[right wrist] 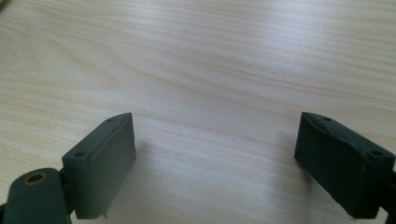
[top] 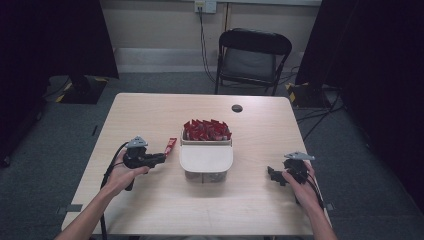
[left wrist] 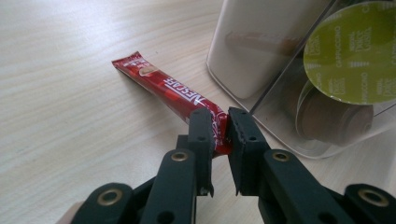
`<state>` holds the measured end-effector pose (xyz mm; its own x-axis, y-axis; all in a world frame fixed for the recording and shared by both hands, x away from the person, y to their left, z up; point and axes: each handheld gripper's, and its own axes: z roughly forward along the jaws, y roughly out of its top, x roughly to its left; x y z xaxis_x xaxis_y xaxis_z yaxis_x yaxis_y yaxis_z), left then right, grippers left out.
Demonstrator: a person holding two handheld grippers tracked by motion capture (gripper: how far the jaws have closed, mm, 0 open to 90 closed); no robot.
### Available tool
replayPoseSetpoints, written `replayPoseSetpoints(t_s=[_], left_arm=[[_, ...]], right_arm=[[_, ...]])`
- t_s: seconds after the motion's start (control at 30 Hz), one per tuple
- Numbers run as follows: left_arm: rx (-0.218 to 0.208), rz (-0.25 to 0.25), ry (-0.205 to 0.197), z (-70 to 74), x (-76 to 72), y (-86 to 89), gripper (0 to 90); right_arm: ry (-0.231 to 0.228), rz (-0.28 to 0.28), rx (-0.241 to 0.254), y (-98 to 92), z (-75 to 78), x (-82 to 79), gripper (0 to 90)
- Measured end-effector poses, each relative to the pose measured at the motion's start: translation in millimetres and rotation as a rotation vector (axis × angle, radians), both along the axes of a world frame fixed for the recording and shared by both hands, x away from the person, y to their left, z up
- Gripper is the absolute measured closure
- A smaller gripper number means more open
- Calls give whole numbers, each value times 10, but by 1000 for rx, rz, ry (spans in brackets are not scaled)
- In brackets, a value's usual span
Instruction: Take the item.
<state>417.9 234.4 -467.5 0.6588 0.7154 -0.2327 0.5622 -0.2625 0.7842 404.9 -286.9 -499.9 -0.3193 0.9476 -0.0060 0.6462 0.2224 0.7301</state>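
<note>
**Left gripper pinching sachet beside the box**

Left gripper is clamping one end of the red sachet, just left of the box. Right gripper is idling right of the box, jaws spread, empty. Likely step: stocking the box. Next: lift, carry over the rim, release among the red sachets inside.

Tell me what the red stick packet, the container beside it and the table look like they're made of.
Red stick packet: glossy foil or plastic film, judging by sheen and crimped end. Container: clear hard plastic; capsules show through. Table: pale wood-grain surface, matte, possibly laminate.
</note>
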Motion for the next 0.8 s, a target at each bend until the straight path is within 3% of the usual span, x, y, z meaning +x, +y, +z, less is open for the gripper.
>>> replayPoseSetpoints(t_s=[0.43, 0.6, 0.8], left_arm=[[-34, -25, 53, -46, 5, -16, 737], [-78, -19, 64, -32, -4, -23, 577], [-91, -10, 56, -19, -10, -43, 439]], right_arm=[[0, 0, 0, 0, 0, 0, 118], [0, 0, 0, 0, 0, 0, 118], [0, 0, 0, 0, 0, 0, 118]])
